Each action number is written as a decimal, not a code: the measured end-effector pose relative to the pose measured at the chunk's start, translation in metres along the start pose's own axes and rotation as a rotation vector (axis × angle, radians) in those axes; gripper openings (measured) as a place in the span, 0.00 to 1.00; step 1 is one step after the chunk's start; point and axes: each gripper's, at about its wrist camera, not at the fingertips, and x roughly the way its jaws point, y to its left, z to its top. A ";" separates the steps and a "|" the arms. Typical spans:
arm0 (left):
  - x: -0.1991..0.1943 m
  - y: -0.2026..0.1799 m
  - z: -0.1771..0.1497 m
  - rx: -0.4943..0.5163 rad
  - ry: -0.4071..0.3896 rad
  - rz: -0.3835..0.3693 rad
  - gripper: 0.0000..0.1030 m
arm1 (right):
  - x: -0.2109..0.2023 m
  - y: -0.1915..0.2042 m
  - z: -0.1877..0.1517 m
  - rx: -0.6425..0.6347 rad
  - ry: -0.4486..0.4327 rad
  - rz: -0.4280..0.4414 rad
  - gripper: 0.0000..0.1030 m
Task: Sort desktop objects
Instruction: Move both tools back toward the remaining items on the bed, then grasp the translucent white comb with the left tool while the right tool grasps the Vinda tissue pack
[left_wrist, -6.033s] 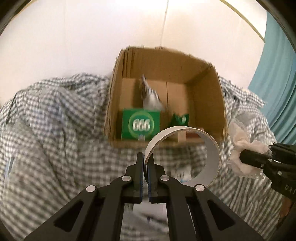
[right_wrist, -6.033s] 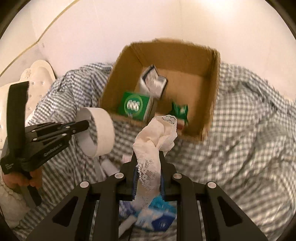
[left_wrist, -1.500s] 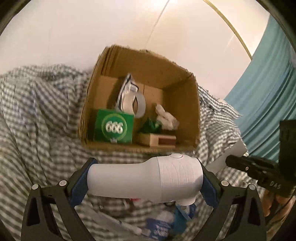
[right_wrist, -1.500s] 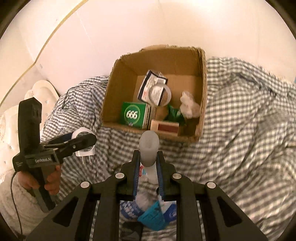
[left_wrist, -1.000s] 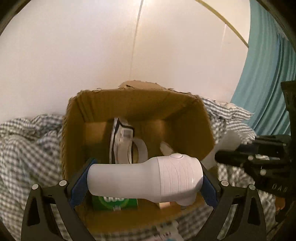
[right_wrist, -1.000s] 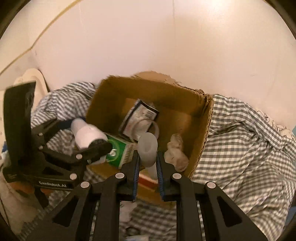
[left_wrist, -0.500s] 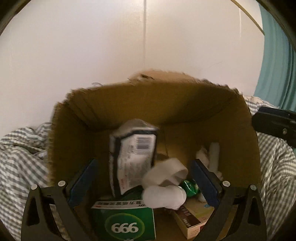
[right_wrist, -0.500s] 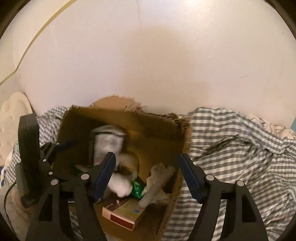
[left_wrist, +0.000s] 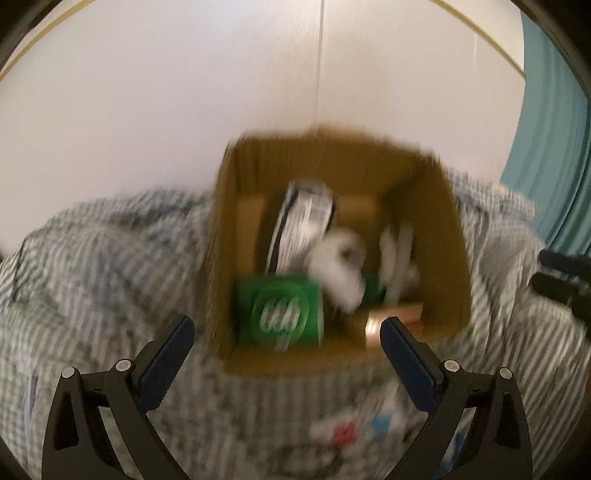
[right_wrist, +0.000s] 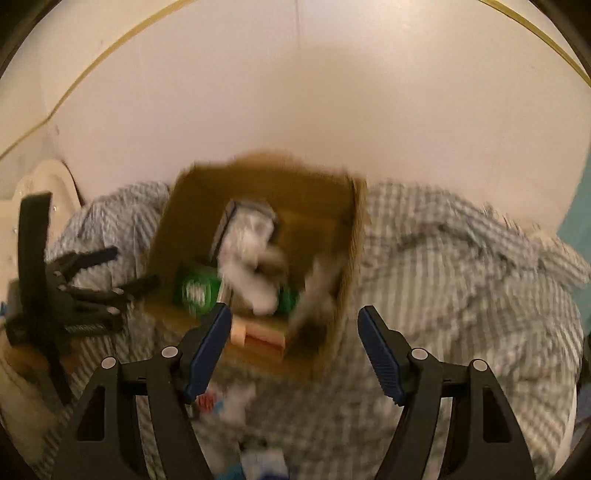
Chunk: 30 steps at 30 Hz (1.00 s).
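Before the cardboard box (left_wrist: 334, 236), both the left gripper (left_wrist: 286, 349) and right gripper (right_wrist: 293, 339) gaped wide and empty, the white plug-in device (left_wrist: 338, 275) lying inside; the next pick probably wanted a steadier, slower approach.

Both views are smeared by motion blur. The cardboard box (left_wrist: 436, 206) and its contents are rendered soft, and the checks of the checked cloth (left_wrist: 92, 266) are streaked into lines. The near gripper fingers (left_wrist: 166, 354) are kept comparatively sharp. Warm, even light is thrown on the far wall (right_wrist: 295, 92), which is washed pale and nearly overexposed. The box interior is left in brown shadow. Straight edges are bowed by fisheye distortion, and the corners are vignetted black.
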 end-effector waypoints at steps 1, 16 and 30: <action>0.001 0.002 -0.016 0.003 0.030 0.012 1.00 | -0.003 0.000 -0.014 0.015 0.010 -0.014 0.69; 0.028 0.014 -0.156 -0.277 0.459 0.119 0.99 | 0.011 0.021 -0.105 0.075 0.229 -0.013 0.69; 0.061 0.002 -0.172 -0.328 0.509 -0.040 0.76 | 0.047 0.031 -0.118 0.053 0.329 0.019 0.69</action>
